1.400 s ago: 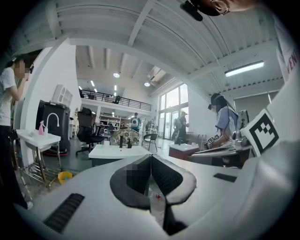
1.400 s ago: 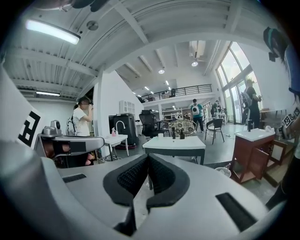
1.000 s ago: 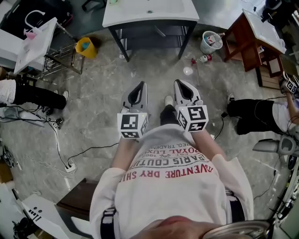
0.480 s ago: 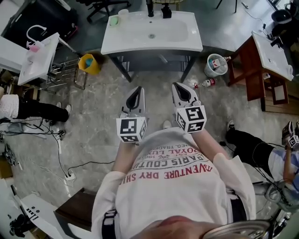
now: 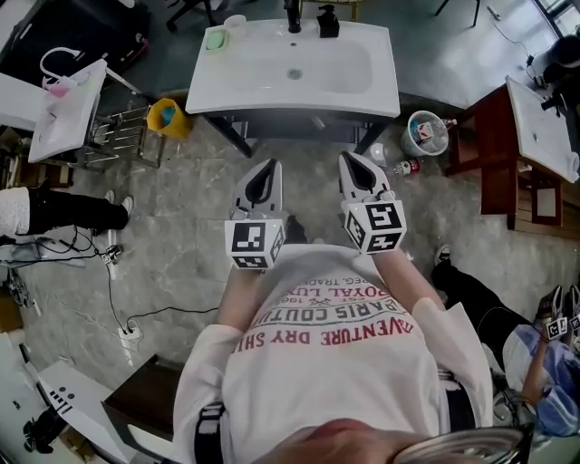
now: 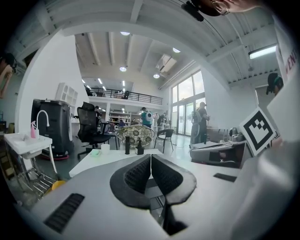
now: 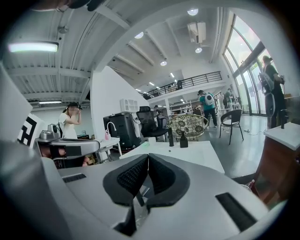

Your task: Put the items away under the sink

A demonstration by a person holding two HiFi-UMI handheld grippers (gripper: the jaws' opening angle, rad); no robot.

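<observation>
The white sink [image 5: 362, 86] stands on a dark frame straight ahead of me, with a shelf under the basin mostly hidden by it. On its back edge are a green cup [image 5: 216, 39], a white cup [image 5: 235, 22] and two dark bottles [image 5: 328, 20]. A small bottle [image 5: 405, 167] lies on the floor beside a white bucket [image 5: 426, 133] holding items. A yellow bucket [image 5: 165, 116] sits left of the sink. My left gripper [image 5: 264, 169] [image 6: 150, 159] and right gripper [image 5: 355, 161] [image 7: 148, 157] are held side by side in front of the sink, both shut and empty.
A second small sink [image 5: 68, 100] with a metal rack [image 5: 118, 136] stands at the left. A wooden table [image 5: 507, 154] is at the right. People's legs [image 5: 63, 208] rest on the floor at both sides. Cables and a power strip [image 5: 129, 328] lie at the lower left.
The view has closed in on the sink, so its whole basin top now shows. Both grippers stay shut and keep their side-by-side pose.
</observation>
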